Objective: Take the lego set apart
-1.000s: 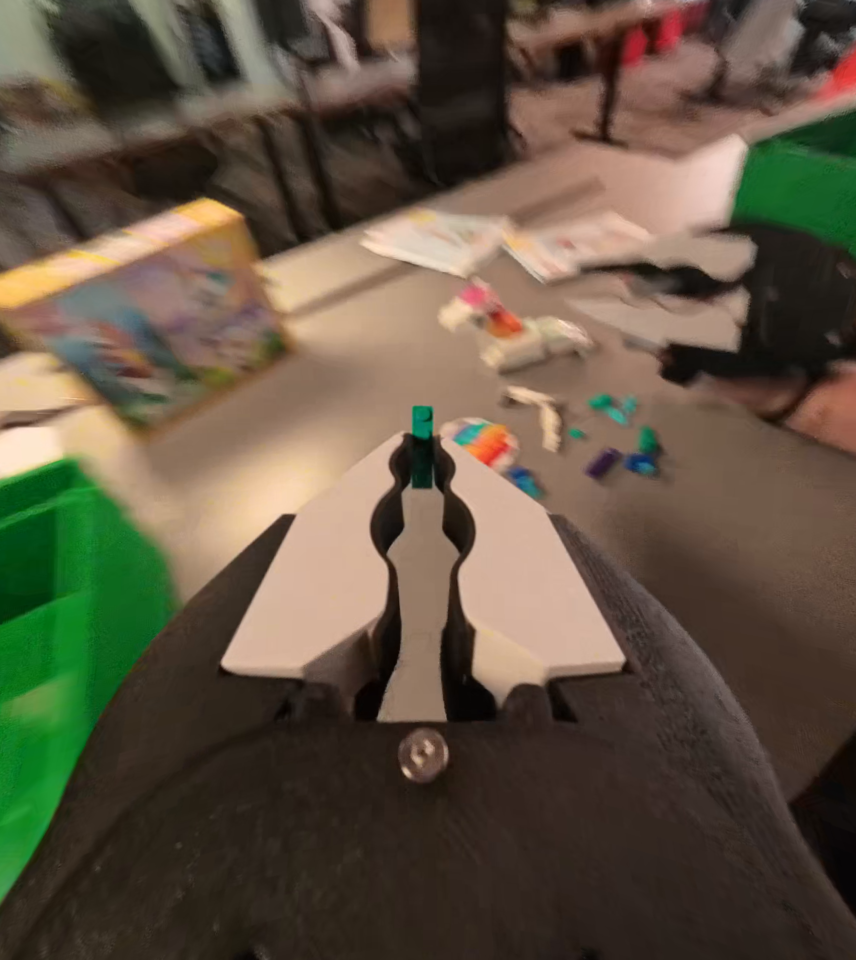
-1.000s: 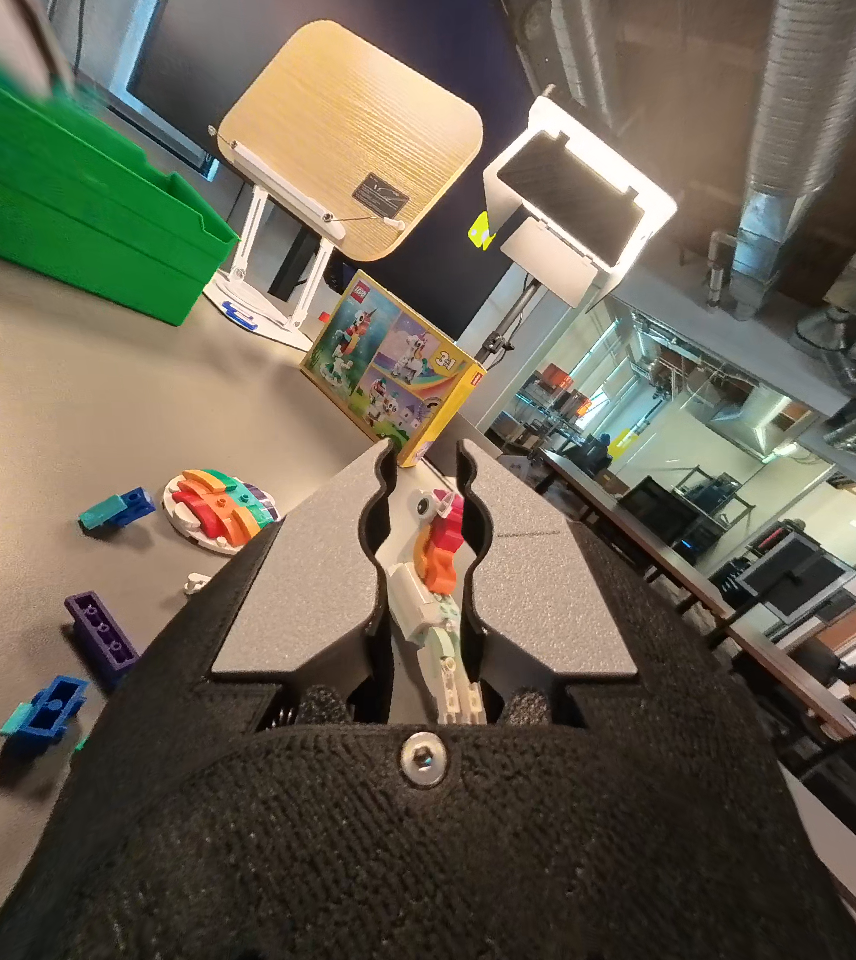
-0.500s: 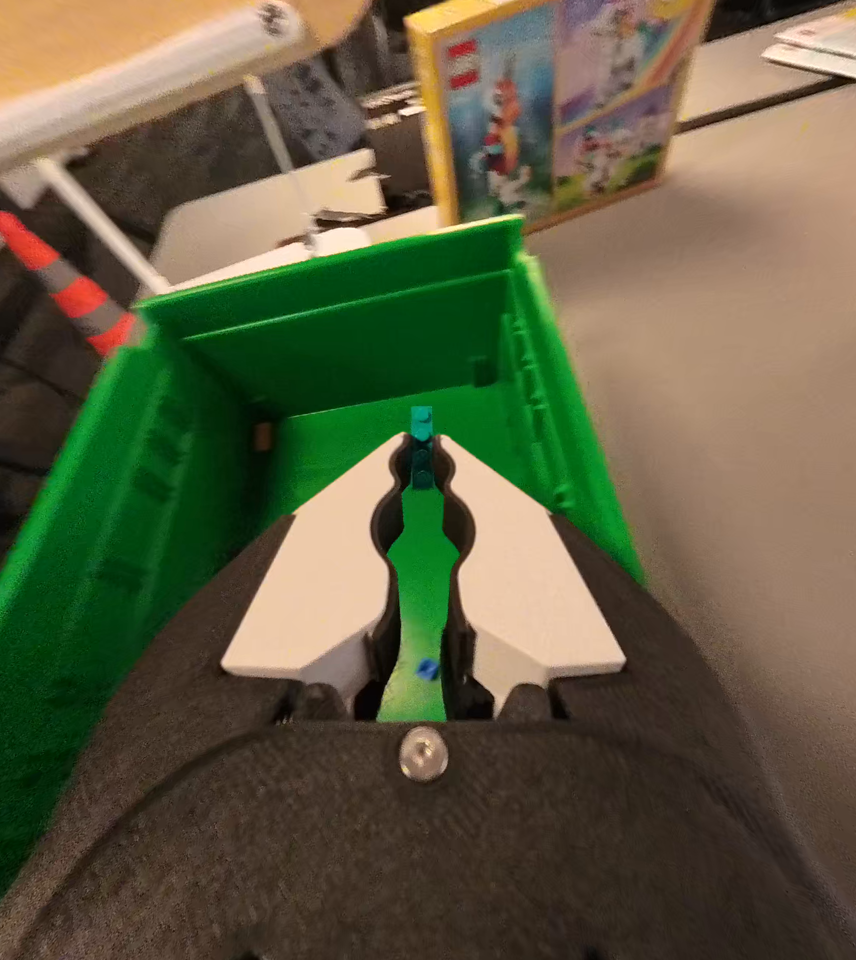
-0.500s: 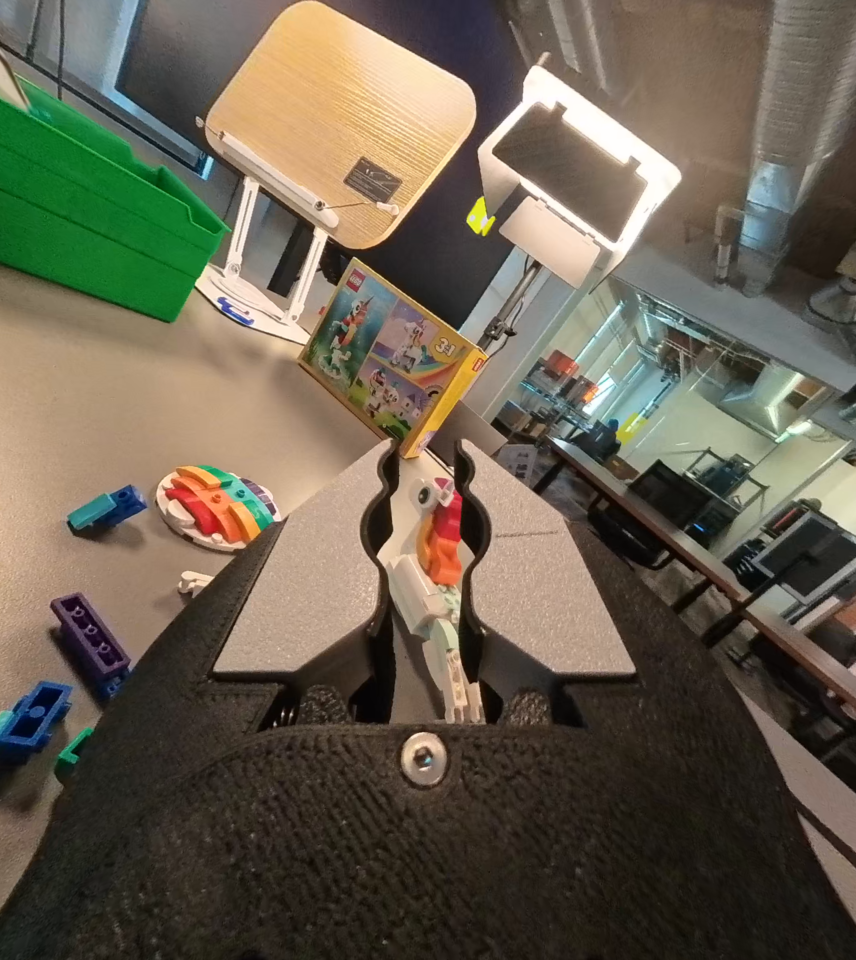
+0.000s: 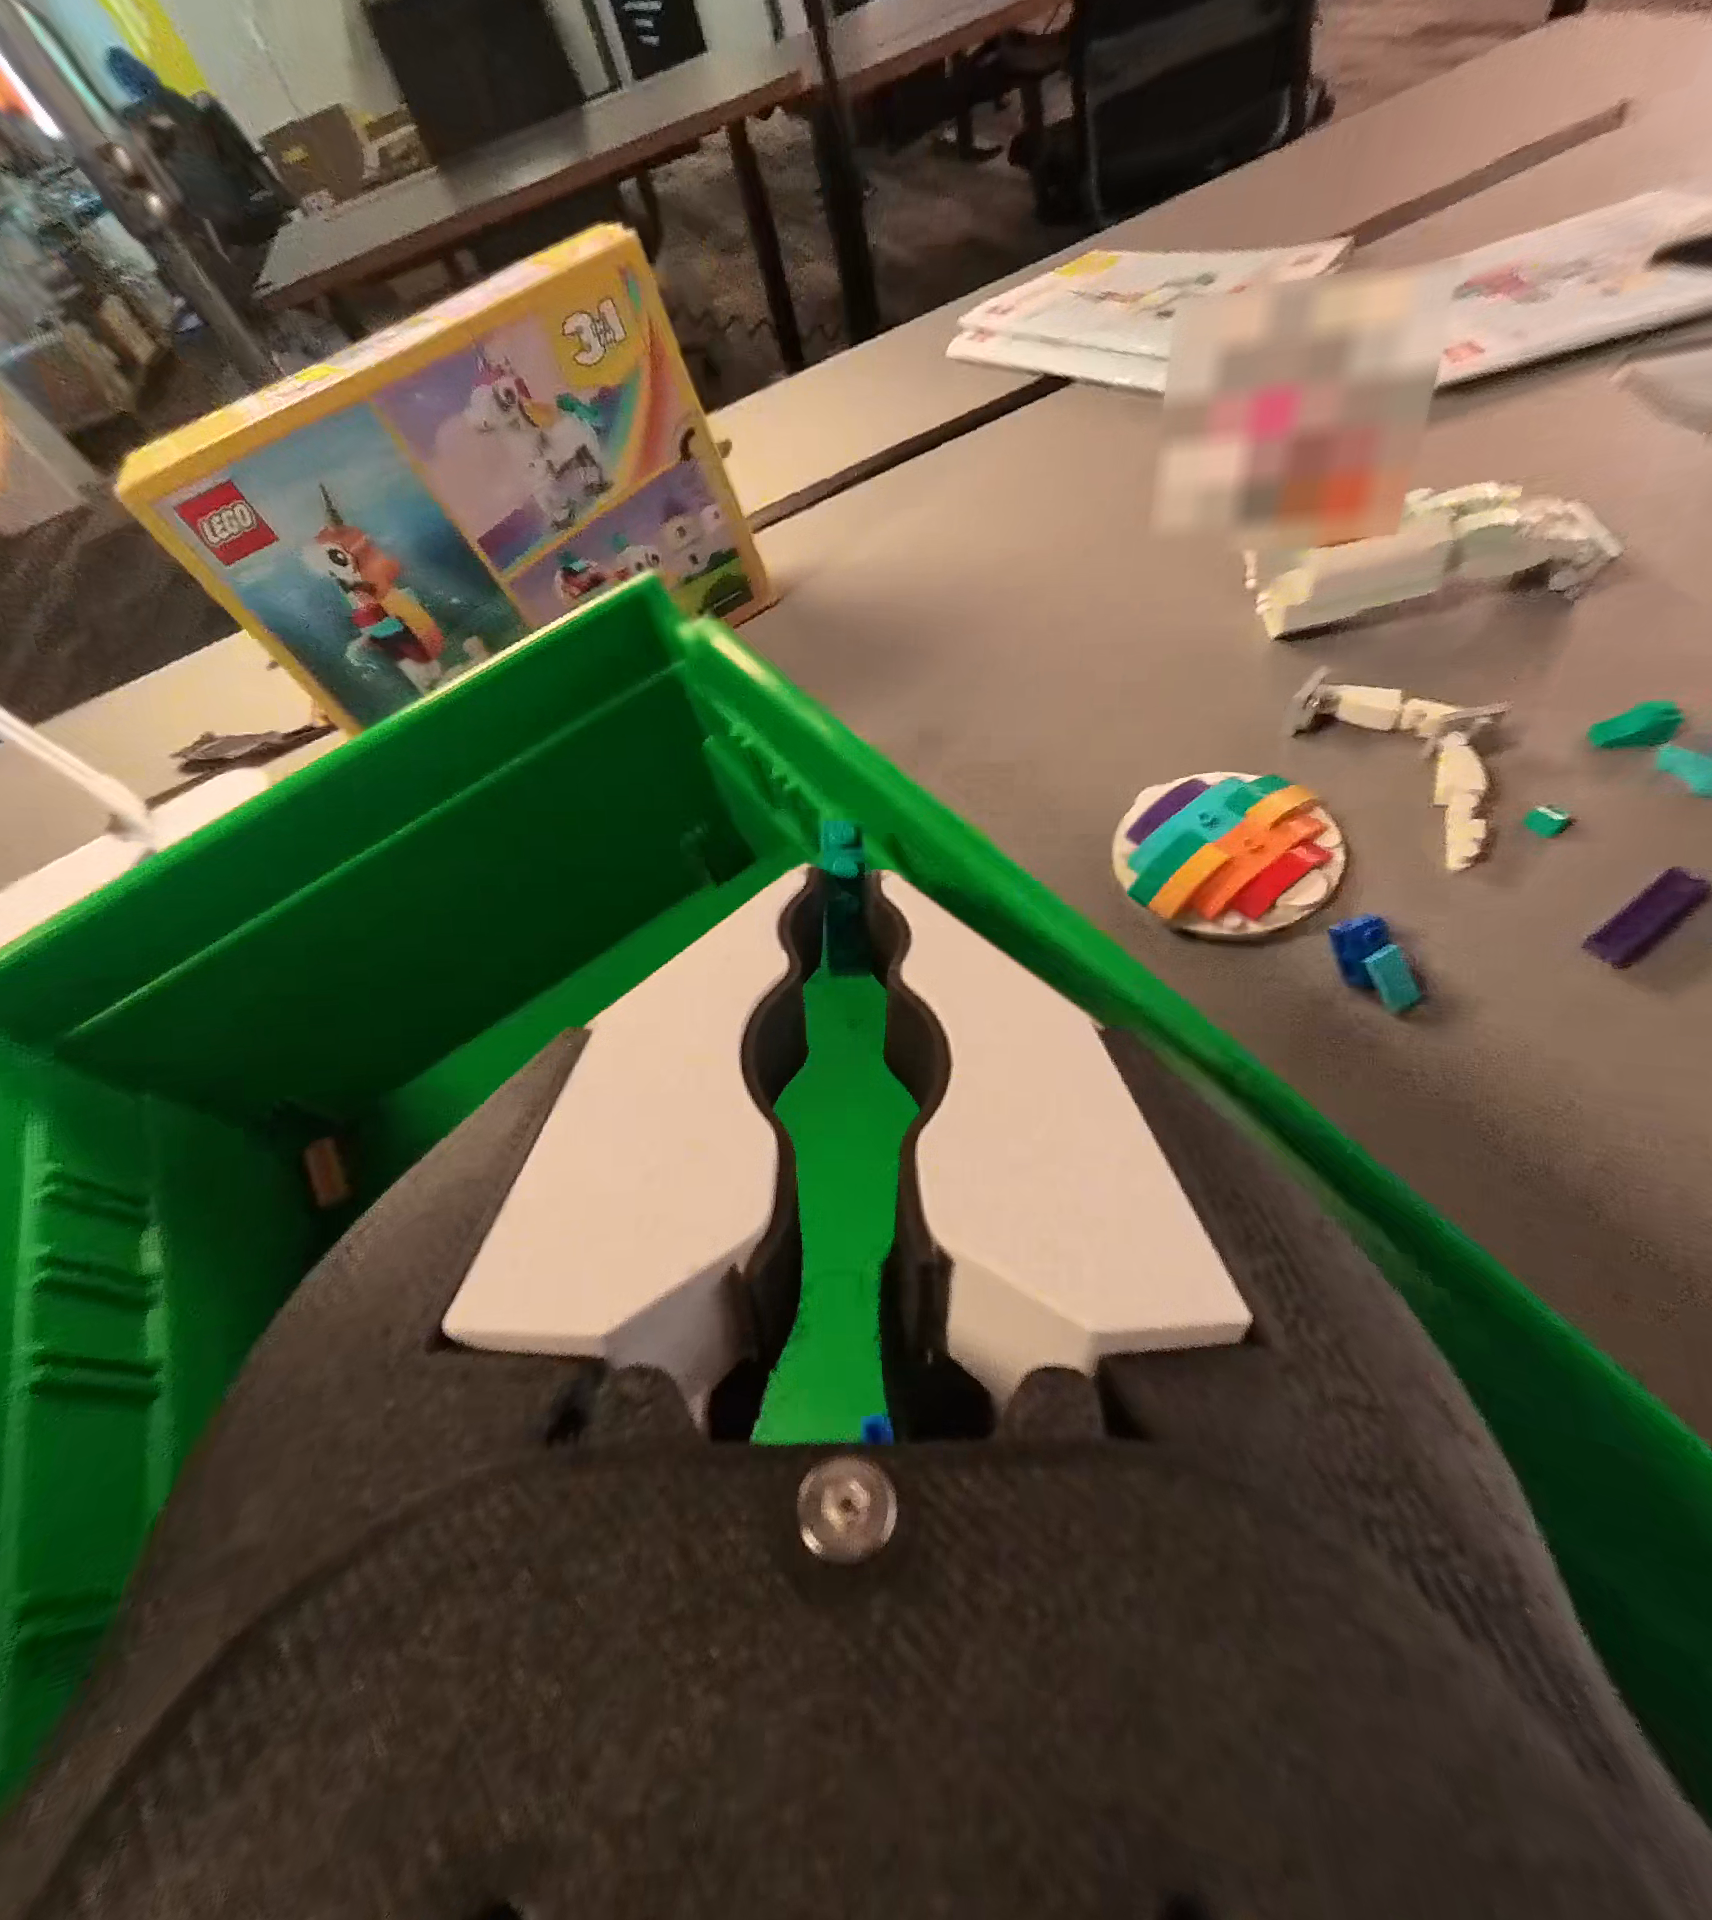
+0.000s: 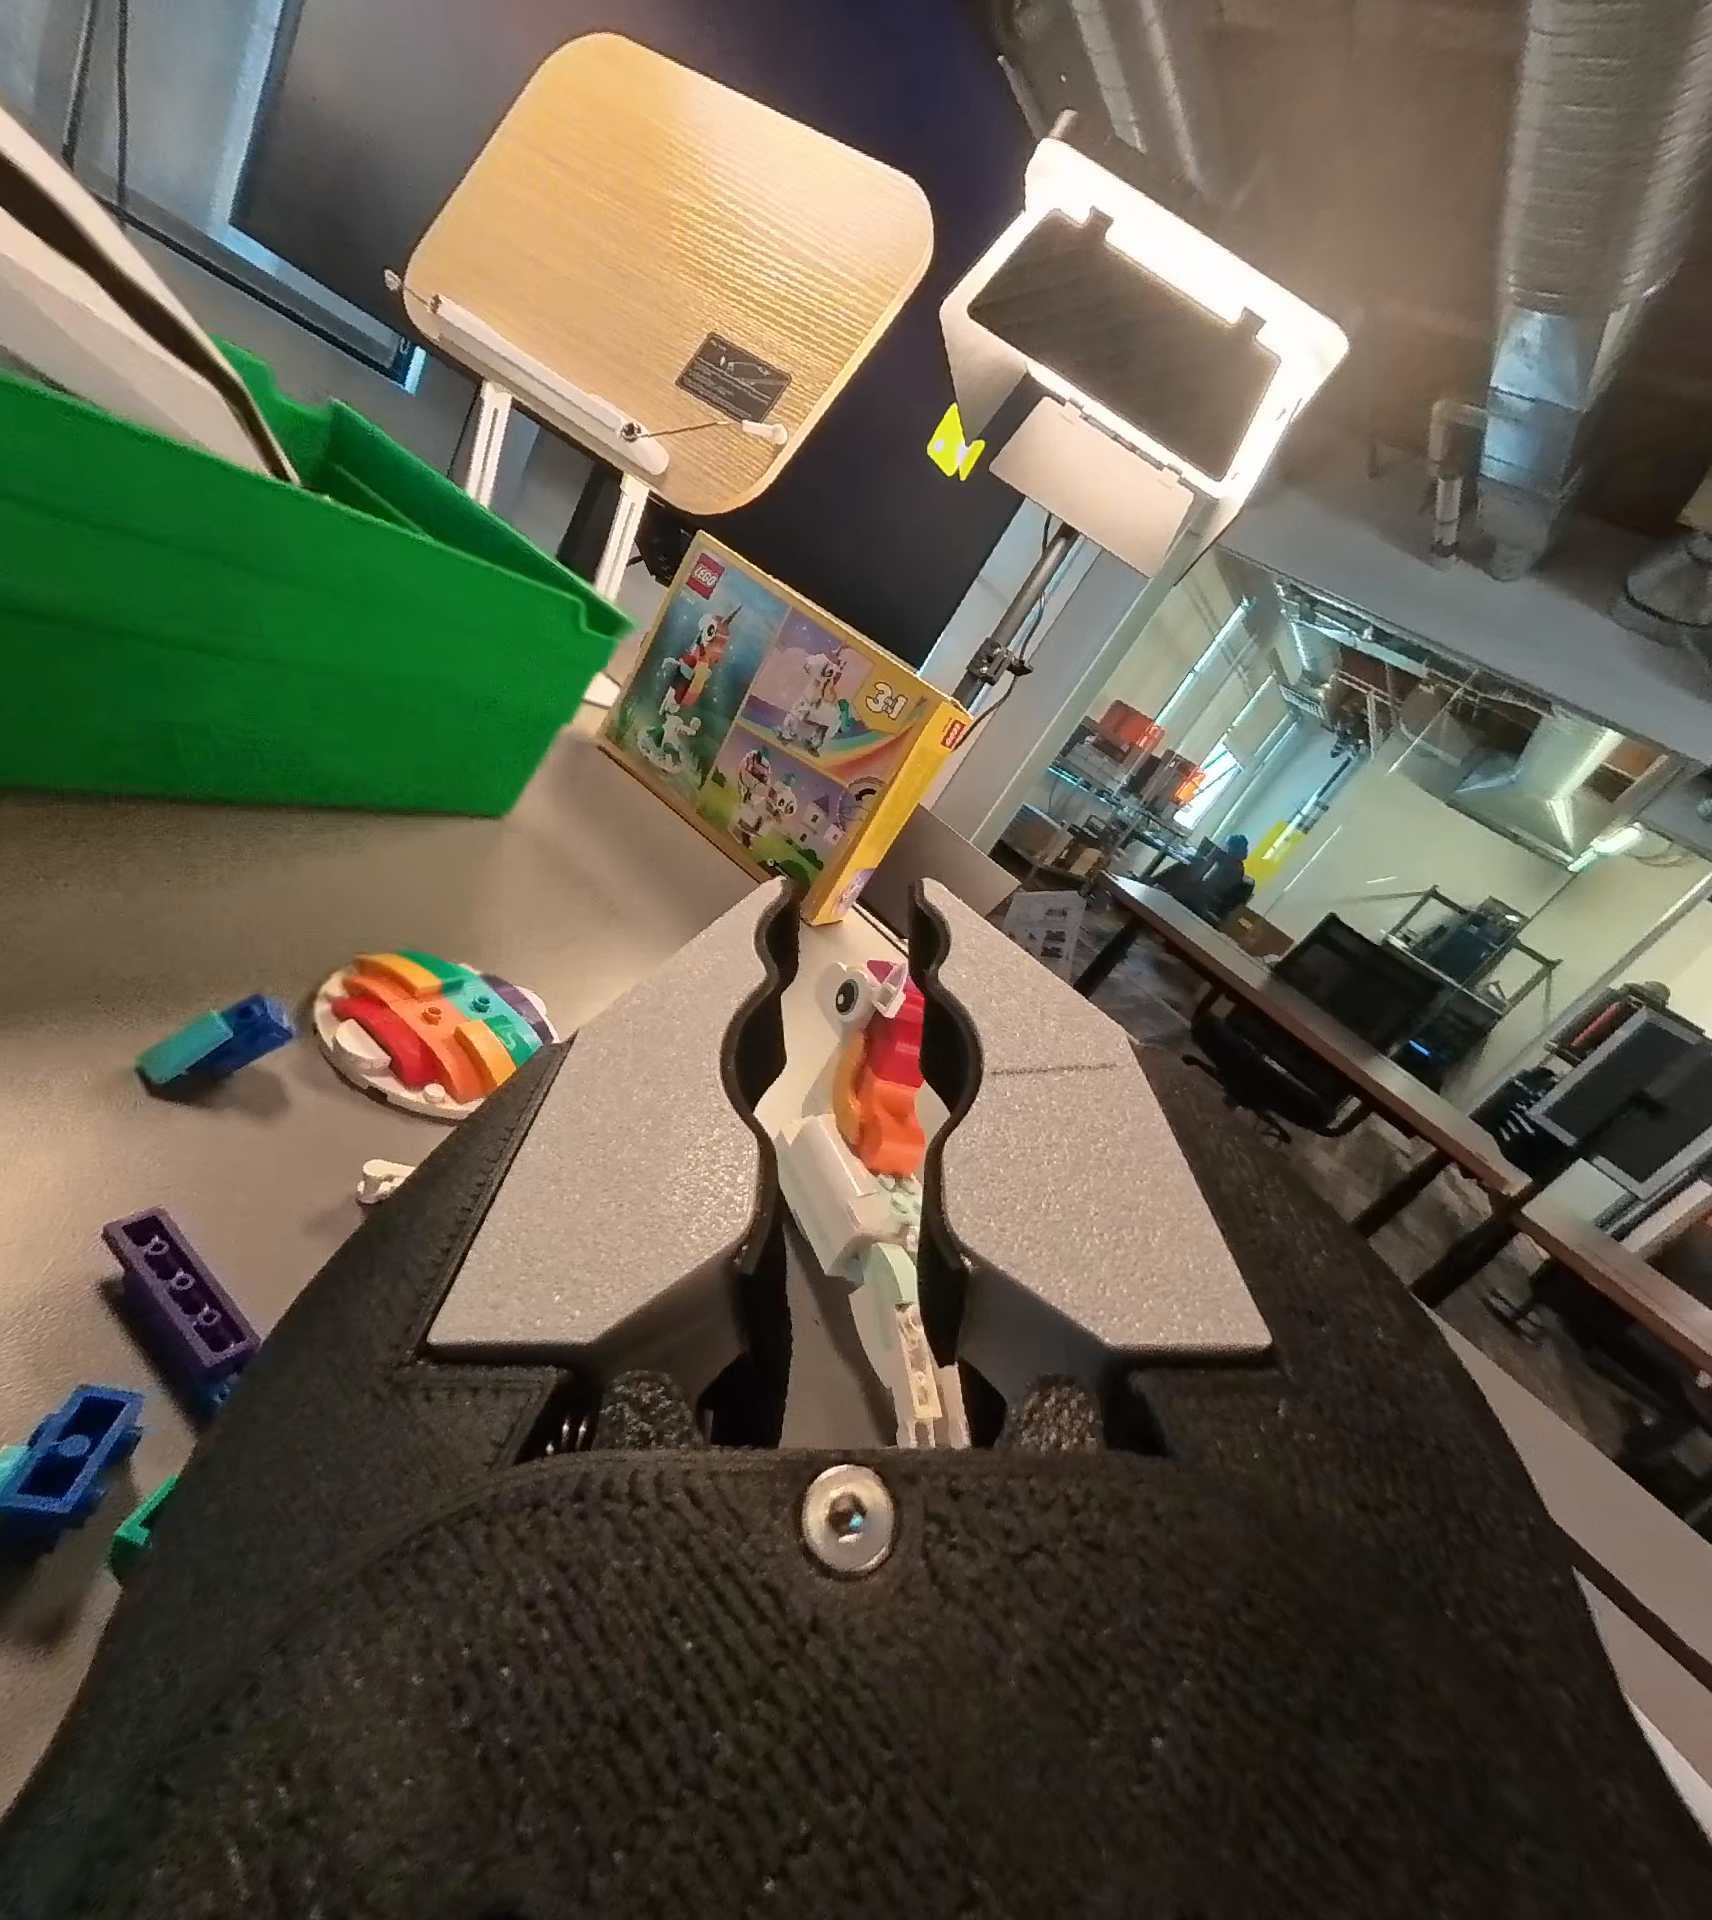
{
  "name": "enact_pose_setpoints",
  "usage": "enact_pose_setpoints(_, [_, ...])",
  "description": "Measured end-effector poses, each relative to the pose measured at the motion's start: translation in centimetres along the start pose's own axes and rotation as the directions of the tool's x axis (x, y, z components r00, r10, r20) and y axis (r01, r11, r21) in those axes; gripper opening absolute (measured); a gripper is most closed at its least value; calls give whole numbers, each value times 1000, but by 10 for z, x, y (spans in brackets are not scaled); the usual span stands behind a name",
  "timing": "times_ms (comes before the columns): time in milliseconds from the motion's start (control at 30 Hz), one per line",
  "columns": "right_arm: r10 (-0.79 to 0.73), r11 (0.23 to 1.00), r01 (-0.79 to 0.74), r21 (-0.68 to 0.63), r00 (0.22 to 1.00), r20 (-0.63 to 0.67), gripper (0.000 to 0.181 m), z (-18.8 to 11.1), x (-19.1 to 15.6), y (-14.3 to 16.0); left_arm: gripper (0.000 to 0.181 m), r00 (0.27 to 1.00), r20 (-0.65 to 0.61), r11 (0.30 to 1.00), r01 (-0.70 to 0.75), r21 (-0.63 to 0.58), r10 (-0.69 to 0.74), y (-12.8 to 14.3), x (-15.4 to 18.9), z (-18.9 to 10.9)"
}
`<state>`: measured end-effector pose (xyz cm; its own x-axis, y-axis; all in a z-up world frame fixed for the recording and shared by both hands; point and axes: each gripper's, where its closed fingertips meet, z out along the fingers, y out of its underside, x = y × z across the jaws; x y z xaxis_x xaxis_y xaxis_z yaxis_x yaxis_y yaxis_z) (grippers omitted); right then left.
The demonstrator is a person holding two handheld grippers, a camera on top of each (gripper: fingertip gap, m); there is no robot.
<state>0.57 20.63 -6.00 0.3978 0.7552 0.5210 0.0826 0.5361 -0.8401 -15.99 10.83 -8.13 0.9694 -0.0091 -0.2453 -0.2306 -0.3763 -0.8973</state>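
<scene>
Left hand-held gripper (image 5: 844,883): fingers pressed onto a small teal lego piece (image 5: 839,844) at their tips, held over the inside of a green plastic bin (image 5: 332,914).
Right hand-held gripper (image 6: 847,904): fingers pinching a white lego unicorn with a red and orange mane (image 6: 867,1091), which lies along the gap between the fingers, head toward the tips, above the tabletop.
Green plastic bin: standing on the grey tabletop (image 5: 1299,1122); a tiny blue piece (image 5: 871,1428) shows on its floor.
Round white lego plate with rainbow arches (image 5: 1228,858): flat on the tabletop, just beside the bin.
Loose bricks: a purple flat brick (image 5: 1646,916), a blue and teal pair (image 5: 1373,962) and teal bits (image 5: 1633,724) scattered near the plate.
White lego body section (image 5: 1423,561): farther back on the tabletop.
Yellow lego box (image 5: 457,520): upright behind the bin.
Paper instruction booklets (image 5: 1143,312): at the far edge.
</scene>
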Motion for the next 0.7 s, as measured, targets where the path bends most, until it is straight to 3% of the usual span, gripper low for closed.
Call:
enact_pose_setpoints(100, [12,1000,-12,2,1000,-10,19,-1,3,0,7,996,85,994,-9,-111,18,10,-11,5])
enact_pose_setpoints(200, [29,1000,-29,5,1000,-11,19,-1,5,0,7,991,23,952,131,-277,-130,37,-17,15])
enact_pose_setpoints(300, [27,1000,-27,1,1000,-5,19,0,3,1,8,969,-22,862,208,-461,-246,69,-13,19])
enact_pose_setpoints(433, [19,1000,-19,0,1000,-1,19,0,2,1,27,958,-13,791,229,-567,-287,94,-10,21])
enact_pose_setpoints(500, [22,1000,-22,0,1000,-7,19,-1,4,1,37,958,-4,811,240,-534,-286,90,-12,21])
enact_pose_setpoints(567, [29,1000,-29,6,999,-25,19,-2,9,0,47,969,29,879,236,-413,-247,67,-20,14])
enact_pose_setpoints(700, [47,999,-46,16,995,-83,19,-6,25,-1,48,991,91,994,101,-33,-98,-24,-13,-40])
